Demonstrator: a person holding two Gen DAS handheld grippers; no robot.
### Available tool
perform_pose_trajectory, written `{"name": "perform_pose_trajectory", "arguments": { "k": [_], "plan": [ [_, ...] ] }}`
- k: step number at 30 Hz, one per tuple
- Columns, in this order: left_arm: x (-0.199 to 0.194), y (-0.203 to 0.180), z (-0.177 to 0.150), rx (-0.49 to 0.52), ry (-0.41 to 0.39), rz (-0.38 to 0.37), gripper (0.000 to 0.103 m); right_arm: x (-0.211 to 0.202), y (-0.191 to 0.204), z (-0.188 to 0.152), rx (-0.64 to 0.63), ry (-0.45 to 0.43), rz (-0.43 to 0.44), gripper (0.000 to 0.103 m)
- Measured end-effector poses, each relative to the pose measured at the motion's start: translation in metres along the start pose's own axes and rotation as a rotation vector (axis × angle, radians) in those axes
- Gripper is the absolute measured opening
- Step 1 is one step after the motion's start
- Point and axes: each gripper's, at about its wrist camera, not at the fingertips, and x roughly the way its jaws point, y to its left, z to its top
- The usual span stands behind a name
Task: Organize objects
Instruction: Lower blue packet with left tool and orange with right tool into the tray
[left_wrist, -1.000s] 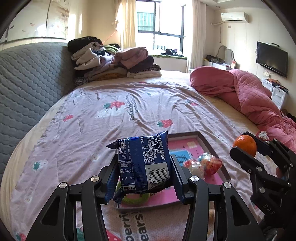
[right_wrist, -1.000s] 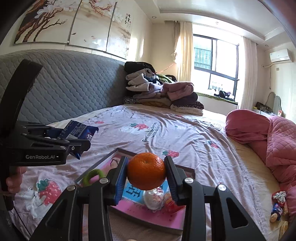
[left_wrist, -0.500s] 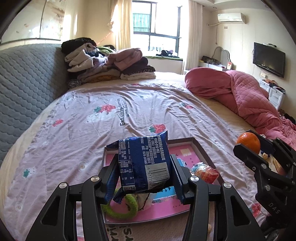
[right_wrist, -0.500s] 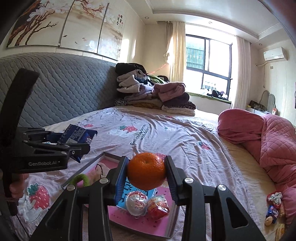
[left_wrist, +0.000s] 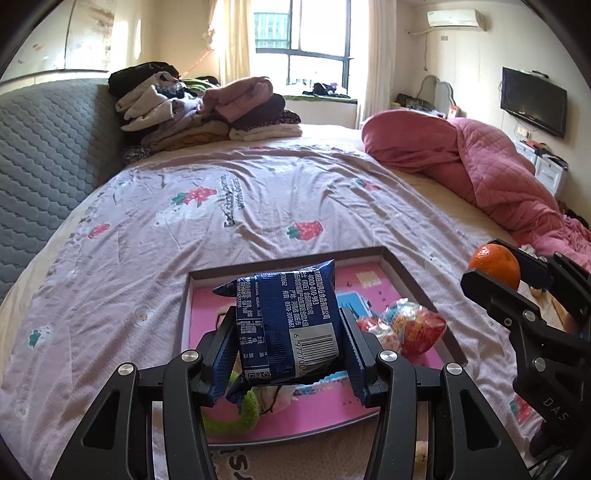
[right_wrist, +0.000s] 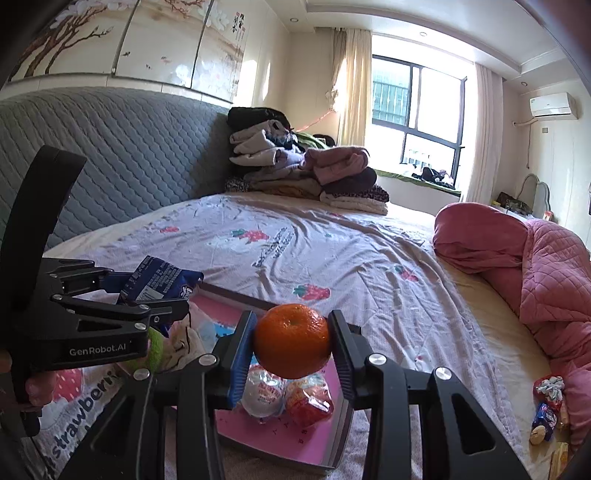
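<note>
The bed (left_wrist: 258, 206), spread with a lilac strawberry-print sheet, stretches far ahead of both sets of jaws. A pink quilt (left_wrist: 491, 177) is bunched well ahead and to the right of them, and a pile of folded clothes (left_wrist: 199, 110) sits at the far end, against the grey padded headboard (left_wrist: 40, 162).

Directly below and just ahead of the jaws lies a shallow tray (left_wrist: 402, 273) with a dark rim and a pink printed floor.

The left gripper (left_wrist: 288, 350) has its jaws clamped on a blue snack packet (left_wrist: 291, 325), held upright above the near part of the tray, barcode facing the camera. The right gripper (right_wrist: 291, 343) has its jaws closed on an orange (right_wrist: 291, 339), pads pressing its two sides, held above the tray's right part.

Under the right jaws, two foil-wrapped sweets (right_wrist: 288, 398) lie side by side on the tray floor. Beneath the left jaws a green ring (left_wrist: 236, 417) rests at the tray's near edge.

Off to the right of the right jaws, a few small wrapped items (right_wrist: 546, 410) lie on the bed near the quilt.
</note>
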Motion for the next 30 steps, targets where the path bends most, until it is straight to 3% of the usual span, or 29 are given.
{"name": "perform_pose_trajectory", "arguments": {
  "k": [11, 30],
  "plan": [
    [0.022, -0.012, -0.029, 0.051, 0.070, -0.023, 0.053, 0.014, 0.000, -0.023, -0.015, 0.078, 0.003, 0.040],
    [0.045, -0.025, -0.050, 0.082, 0.156, -0.045, 0.053, 0.040, 0.001, -0.054, -0.012, 0.198, 0.014, 0.040]
  ]
}}
